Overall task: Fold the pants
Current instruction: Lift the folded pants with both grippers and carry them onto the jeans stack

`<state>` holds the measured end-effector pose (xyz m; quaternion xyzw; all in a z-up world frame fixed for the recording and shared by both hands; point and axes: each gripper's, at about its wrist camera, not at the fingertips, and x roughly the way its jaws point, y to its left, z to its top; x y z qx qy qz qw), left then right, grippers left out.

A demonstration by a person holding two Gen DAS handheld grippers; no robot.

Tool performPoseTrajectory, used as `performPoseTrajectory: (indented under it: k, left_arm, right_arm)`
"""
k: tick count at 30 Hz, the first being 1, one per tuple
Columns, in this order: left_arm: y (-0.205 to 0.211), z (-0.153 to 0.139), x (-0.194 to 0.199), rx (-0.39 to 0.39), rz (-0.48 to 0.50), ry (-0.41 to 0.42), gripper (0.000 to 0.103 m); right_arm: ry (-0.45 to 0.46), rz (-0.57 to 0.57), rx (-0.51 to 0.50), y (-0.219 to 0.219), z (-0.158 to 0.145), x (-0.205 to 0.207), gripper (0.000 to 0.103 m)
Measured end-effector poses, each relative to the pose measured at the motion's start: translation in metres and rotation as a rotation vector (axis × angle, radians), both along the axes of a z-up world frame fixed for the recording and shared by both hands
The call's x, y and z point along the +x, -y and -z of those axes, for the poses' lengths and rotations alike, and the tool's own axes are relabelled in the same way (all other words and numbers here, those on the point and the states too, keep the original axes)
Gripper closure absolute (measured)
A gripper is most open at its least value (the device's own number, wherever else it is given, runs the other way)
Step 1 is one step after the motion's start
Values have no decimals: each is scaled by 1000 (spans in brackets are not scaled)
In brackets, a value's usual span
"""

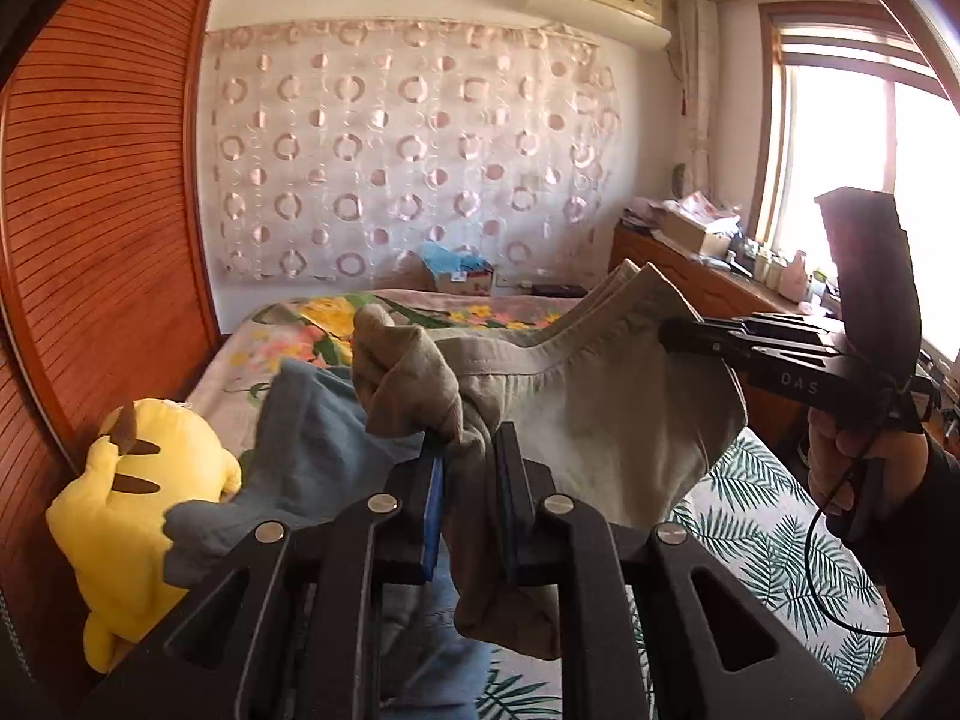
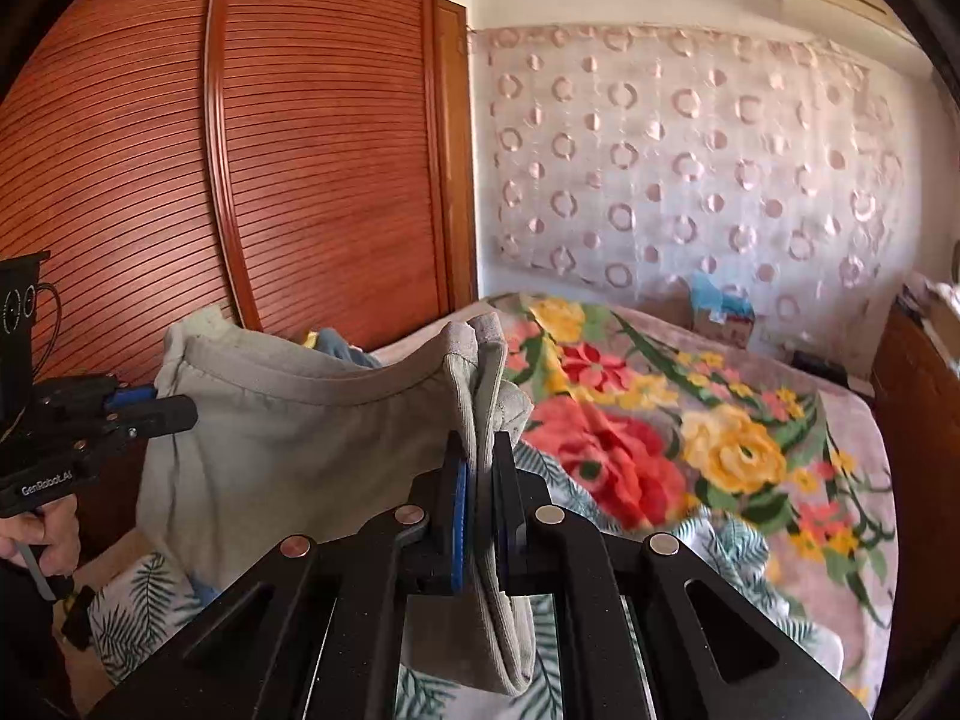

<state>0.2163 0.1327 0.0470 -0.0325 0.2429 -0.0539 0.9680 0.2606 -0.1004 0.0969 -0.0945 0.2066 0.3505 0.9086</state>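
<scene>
Grey pants (image 1: 600, 384) stretched mid-frame above the floral bed (image 2: 690, 420), left hand-held gripper (image 1: 471, 450) clamped on a bunched corner, right hand-held gripper (image 2: 480, 468) clamped on the opposite edge, yellow plush toy (image 1: 138, 516) lower left.

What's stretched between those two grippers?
The grey pants: both the left gripper and right gripper clamp them, the waistband spanning between, in both wrist views.

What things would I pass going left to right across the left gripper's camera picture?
Wooden wardrobe → yellow plush toy → blue cloth → left gripper pinching the grey pants → right gripper pinching the pants' other end → hand.
</scene>
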Motion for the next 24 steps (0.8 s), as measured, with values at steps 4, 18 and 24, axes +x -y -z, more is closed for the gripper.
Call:
performPoseTrajectory:
  k: [4, 18, 24]
  left_arm:
    - [-23, 1, -4, -30, -38, 22, 86]
    - [-72, 34, -14, -54, -197, -28, 86]
    - [-84, 54, -12, -57, -250, -76, 86]
  right_arm:
    - [27, -47, -26, -23, 1, 24, 96]
    - [42, -217, -146, -114, 18, 109, 96]
    - [3, -247, -176, -146, 35, 135, 96]
